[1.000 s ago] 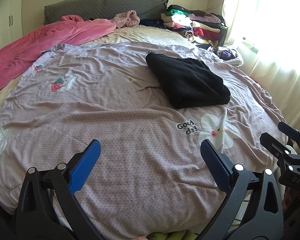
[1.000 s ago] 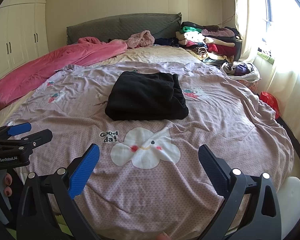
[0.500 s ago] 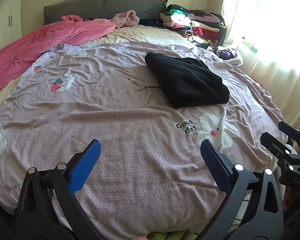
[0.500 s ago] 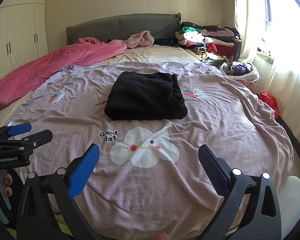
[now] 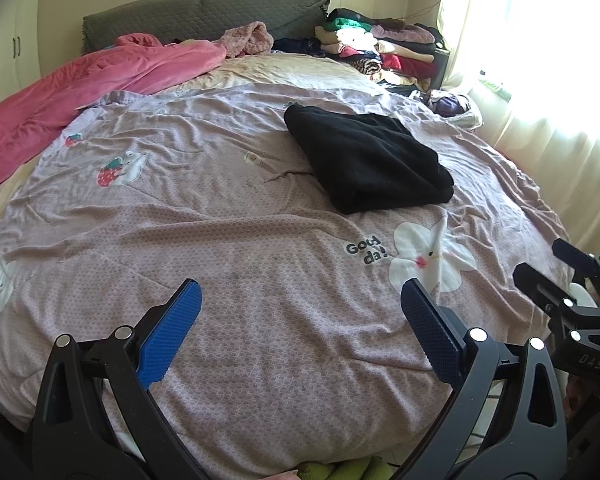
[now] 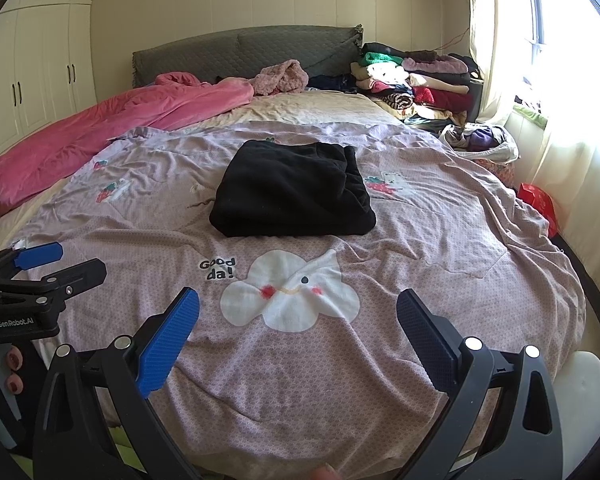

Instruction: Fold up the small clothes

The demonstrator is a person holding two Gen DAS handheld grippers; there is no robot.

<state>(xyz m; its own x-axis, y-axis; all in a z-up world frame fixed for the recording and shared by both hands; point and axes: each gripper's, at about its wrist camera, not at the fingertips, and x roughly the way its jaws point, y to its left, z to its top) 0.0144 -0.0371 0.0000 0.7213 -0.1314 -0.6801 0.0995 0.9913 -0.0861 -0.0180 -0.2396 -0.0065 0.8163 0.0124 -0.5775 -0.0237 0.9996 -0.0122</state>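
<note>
A black garment (image 5: 370, 164) (image 6: 292, 190) lies folded into a thick rectangle on the mauve patterned bedspread (image 5: 220, 240) (image 6: 420, 240), past the white cloud print. My left gripper (image 5: 300, 304) hovers open over the near part of the bed, well short of the garment, with nothing between its blue pads. My right gripper (image 6: 298, 312) is open too, above the near edge, in line with the garment and empty. Each gripper shows at the edge of the other's view: the right one (image 5: 560, 280) and the left one (image 6: 48, 264).
A pink blanket (image 5: 80, 92) (image 6: 120, 128) lies along the left side of the bed. A pile of folded clothes (image 5: 380, 48) (image 6: 416, 80) stands at the far right by the grey headboard (image 6: 252, 52). A basket of laundry (image 6: 484, 140) and a curtain are at the right.
Both views have shifted only slightly; the black garment sits a little higher in frame. Both grippers stay open and empty.
</note>
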